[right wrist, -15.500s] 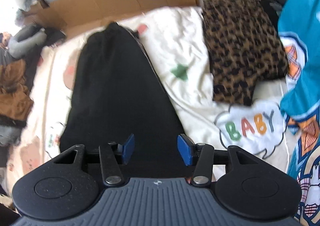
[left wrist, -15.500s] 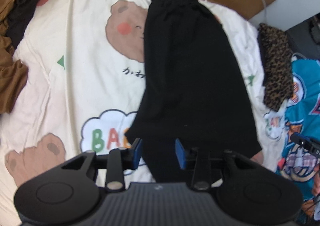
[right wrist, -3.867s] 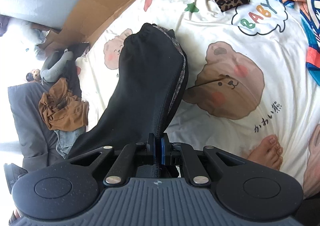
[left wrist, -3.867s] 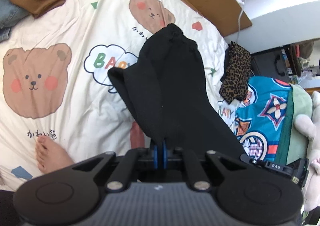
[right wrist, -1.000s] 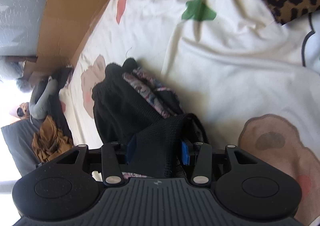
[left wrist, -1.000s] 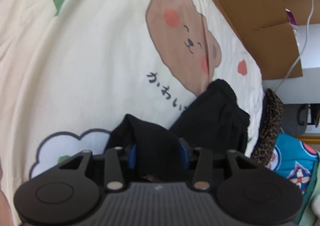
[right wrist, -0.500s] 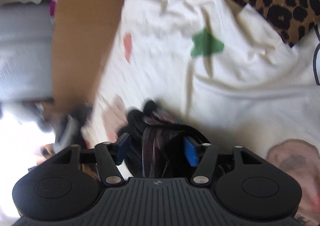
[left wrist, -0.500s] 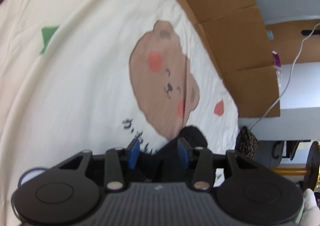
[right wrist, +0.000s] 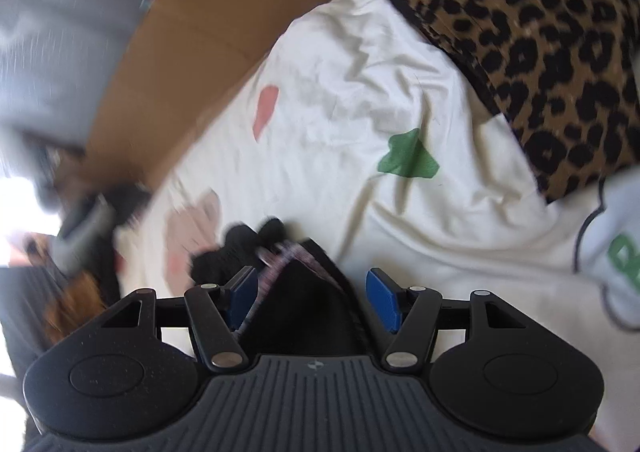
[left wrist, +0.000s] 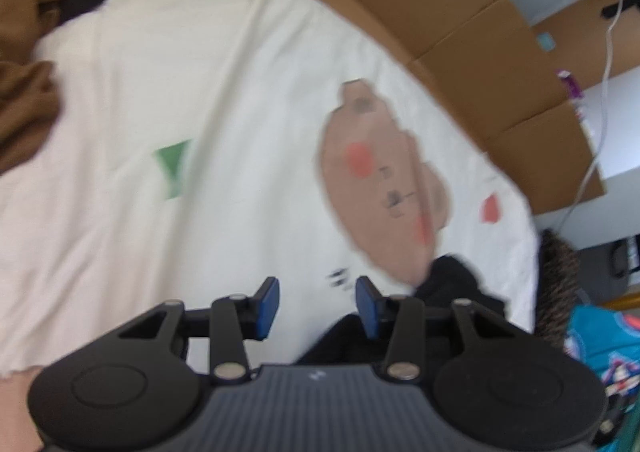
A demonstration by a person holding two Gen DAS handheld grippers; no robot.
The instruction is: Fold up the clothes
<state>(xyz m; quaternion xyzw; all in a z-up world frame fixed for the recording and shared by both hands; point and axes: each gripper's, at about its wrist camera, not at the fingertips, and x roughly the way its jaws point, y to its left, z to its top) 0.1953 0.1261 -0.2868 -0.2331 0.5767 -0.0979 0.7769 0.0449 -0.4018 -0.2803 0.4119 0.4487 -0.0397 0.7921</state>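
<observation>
The black garment lies folded over itself on the cream bear-print bedsheet, with a patterned inner lining showing along its fold. My right gripper is open just above it, the cloth lying loose between and below the blue pads. In the left wrist view the same black garment pokes out at the lower right, behind the right finger. My left gripper is open over the bare bedsheet, holding nothing. Both views are blurred by motion.
A folded leopard-print garment lies at the sheet's far right. Brown cardboard lines the far edge of the bed. Brown clothes are piled at the left. A blue patterned blanket lies at the right.
Both grippers had let go of the black garment a second ago. Since then they have pulled back and lifted, and the left one has swung left off the cloth.
</observation>
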